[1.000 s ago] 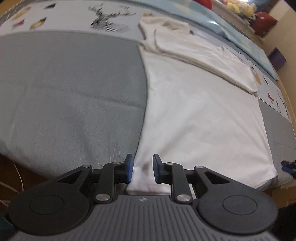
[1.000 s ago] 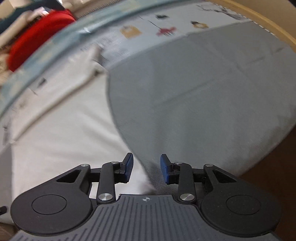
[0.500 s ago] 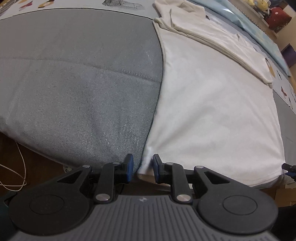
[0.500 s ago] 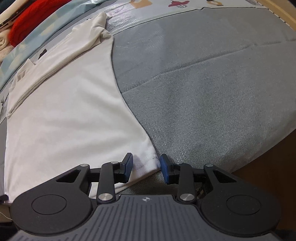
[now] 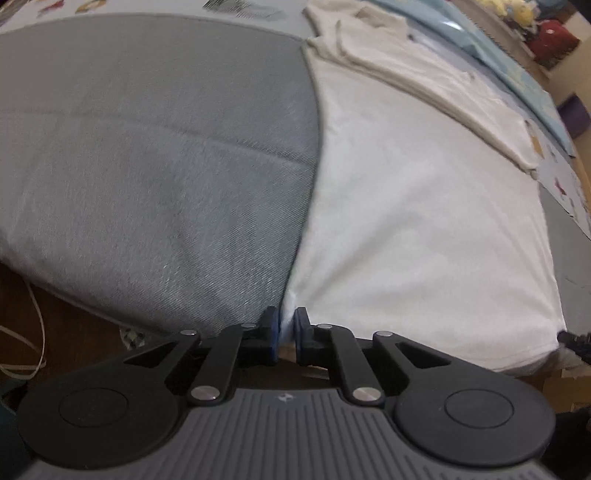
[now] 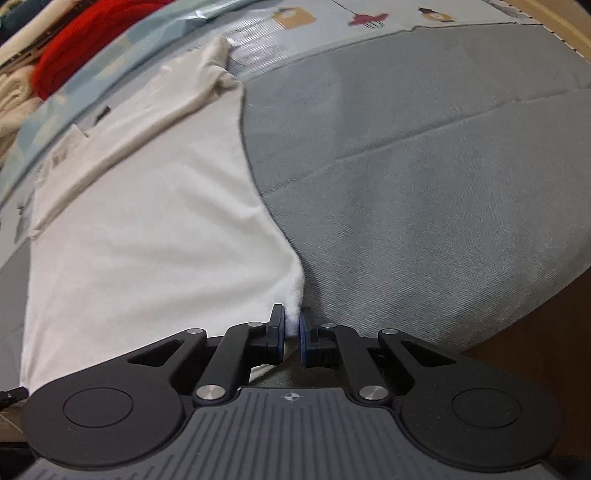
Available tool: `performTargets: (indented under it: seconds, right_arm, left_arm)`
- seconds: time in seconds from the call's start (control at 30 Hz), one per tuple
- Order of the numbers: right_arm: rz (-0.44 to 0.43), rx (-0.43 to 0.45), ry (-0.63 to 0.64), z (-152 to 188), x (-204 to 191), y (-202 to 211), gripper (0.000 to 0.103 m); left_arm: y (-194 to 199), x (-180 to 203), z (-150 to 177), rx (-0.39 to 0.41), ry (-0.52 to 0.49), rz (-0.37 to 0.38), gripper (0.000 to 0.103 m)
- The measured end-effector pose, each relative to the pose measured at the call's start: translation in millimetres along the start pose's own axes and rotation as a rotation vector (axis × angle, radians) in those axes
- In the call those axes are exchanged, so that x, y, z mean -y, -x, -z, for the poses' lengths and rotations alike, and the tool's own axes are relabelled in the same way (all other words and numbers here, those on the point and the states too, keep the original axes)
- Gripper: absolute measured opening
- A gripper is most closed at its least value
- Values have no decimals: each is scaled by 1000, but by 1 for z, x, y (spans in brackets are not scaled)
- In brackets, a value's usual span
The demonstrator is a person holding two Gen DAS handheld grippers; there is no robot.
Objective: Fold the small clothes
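A shirt (image 5: 424, 229) lies flat on the mattress (image 5: 155, 166), its sleeves folded across the far end.

Surface: a bed topped with a grey quilted cover (image 5: 155, 158), seams running across it, under my fingers.
Lying on it: a white T-shirt (image 5: 413, 206), spread flat, its top part folded down over the body.
Near hem of the shirt: at the bed's near edge, where I stand.
Beyond the shirt: a pale printed sheet (image 6: 332, 22) with small pictures, touching the far end of the grey cover.
Left of the shirt, from my left side: bare grey cover.
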State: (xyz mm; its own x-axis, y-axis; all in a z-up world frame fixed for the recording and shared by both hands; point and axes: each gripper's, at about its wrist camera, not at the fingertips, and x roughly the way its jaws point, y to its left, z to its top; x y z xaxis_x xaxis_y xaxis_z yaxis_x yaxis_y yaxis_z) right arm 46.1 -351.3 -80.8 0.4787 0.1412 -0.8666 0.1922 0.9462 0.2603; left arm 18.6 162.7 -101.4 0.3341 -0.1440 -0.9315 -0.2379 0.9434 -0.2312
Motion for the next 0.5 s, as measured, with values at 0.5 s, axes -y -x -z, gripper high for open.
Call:
performTargets:
  seconds: [0.5]
  right_arm:
    - [46, -14, 49, -1, -7, -3, 7]
  left_arm:
    - [1, 3, 4, 8, -33, 8, 8]
